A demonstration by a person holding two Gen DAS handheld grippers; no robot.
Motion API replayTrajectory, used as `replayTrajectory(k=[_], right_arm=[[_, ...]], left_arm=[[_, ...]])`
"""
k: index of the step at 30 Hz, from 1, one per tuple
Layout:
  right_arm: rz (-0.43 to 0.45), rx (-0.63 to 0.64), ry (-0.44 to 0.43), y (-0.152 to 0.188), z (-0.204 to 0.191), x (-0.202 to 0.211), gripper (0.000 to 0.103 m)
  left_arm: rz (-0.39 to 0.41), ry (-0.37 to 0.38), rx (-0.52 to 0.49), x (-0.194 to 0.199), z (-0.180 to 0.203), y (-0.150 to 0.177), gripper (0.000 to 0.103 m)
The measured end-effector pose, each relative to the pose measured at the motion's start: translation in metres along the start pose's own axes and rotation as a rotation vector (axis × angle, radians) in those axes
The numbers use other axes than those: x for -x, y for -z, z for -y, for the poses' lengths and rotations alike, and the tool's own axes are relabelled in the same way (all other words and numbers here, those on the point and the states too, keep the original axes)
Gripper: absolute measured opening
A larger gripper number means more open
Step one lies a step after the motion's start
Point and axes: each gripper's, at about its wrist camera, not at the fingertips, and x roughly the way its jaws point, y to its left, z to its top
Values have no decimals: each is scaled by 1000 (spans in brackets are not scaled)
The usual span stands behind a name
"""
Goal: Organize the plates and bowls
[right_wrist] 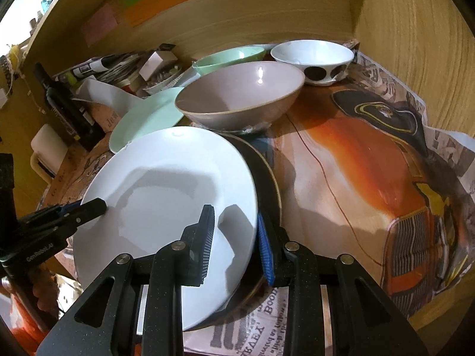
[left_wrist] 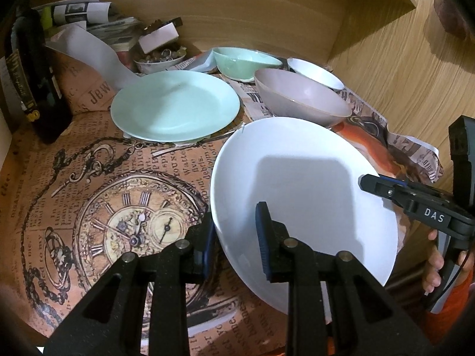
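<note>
A white plate [left_wrist: 297, 178] [right_wrist: 166, 178] hangs tilted between my two grippers. My left gripper [left_wrist: 236, 240] [right_wrist: 99, 206] is shut on its left rim, one pad on top and one underneath. My right gripper [right_wrist: 236, 240] [left_wrist: 368, 179] is shut on the opposite rim. Under the plate's right side lies a dark plate [right_wrist: 267, 172] with a gold edge. Behind are a mint plate [left_wrist: 175, 106] [right_wrist: 142, 118], a mauve bowl [left_wrist: 299, 98] [right_wrist: 237, 92], a mint bowl [left_wrist: 243, 59] [right_wrist: 228, 55] and a white bowl [left_wrist: 314, 71] [right_wrist: 311, 55] with dark spots.
Printed paper [left_wrist: 89, 178] lines the shelf floor. Wooden walls [right_wrist: 415, 59] close in at the back and right. A dark bottle [left_wrist: 38, 83], folded newspapers [left_wrist: 89, 12] and a small dish of bits [left_wrist: 160, 59] crowd the back left. A hand [left_wrist: 433, 267] holds the right gripper.
</note>
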Motion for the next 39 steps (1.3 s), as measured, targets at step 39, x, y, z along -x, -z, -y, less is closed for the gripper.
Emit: replayTrajectory(k=[39], right_arm=[[89, 91, 41, -10, -3, 21, 25]], left_arm=[[21, -24, -46, 8, -3, -10, 37]])
